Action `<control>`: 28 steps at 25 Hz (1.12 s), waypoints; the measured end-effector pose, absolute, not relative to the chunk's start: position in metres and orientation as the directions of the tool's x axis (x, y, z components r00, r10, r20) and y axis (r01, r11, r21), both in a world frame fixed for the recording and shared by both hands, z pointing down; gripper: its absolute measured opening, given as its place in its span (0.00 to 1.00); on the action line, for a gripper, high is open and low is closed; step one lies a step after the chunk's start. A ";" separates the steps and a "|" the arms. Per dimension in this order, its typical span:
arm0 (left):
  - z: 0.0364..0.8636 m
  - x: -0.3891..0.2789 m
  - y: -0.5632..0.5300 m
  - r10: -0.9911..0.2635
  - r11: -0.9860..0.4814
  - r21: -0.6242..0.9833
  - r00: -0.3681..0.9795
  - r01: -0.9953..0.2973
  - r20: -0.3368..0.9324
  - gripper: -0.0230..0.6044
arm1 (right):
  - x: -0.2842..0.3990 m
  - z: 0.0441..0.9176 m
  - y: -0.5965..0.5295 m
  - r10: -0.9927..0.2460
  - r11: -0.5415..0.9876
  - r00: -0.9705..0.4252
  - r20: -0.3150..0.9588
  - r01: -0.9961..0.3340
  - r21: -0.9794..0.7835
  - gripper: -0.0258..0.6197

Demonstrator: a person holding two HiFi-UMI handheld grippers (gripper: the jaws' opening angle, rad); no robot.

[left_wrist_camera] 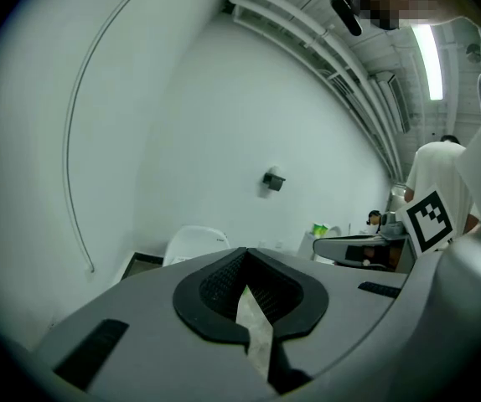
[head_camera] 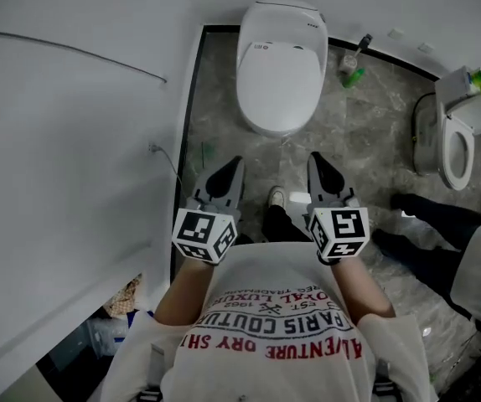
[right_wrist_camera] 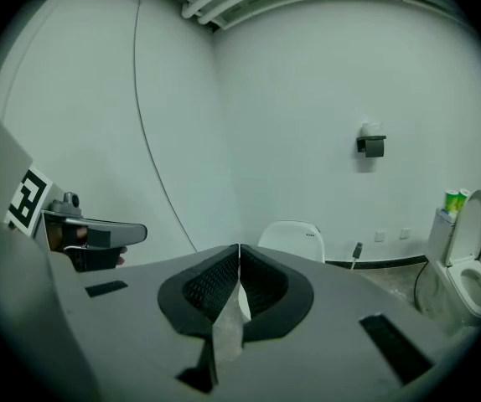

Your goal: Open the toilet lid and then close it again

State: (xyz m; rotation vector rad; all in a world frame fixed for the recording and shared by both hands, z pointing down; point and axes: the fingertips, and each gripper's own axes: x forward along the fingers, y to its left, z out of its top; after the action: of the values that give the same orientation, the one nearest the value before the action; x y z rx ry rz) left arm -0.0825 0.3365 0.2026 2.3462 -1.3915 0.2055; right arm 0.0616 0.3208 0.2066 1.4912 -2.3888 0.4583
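Observation:
A white toilet stands at the far end of the grey stone floor with its lid down. Both grippers hang side by side in front of it, well short of it and touching nothing. My left gripper is shut and empty, and my right gripper is shut and empty too. In the left gripper view the closed jaws point past the toilet toward the wall. In the right gripper view the closed jaws aim at the toilet.
A white wall runs close along the left. A second toilet with its lid up stands at the right, with a person's dark legs near it. A green bottle and a brush sit beside the first toilet.

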 end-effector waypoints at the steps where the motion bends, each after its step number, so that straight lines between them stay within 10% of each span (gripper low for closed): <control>1: 0.206 -0.076 0.324 -0.806 -0.423 0.263 0.492 -0.867 0.328 0.05 | 0.067 0.212 0.306 -0.804 0.418 -0.428 0.412 -0.901 -0.120 0.06; 28: 0.693 -0.051 0.191 -0.555 -0.148 0.690 0.637 -0.708 0.535 0.18 | 0.046 0.703 0.186 -0.592 0.143 -0.418 0.689 -0.896 -0.421 0.08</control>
State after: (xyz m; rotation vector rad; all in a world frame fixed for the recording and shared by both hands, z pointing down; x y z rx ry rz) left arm -0.0509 0.1906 0.6927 1.8229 -1.0135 0.1848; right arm 0.0456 0.1861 0.7027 1.4309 -2.0679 1.1670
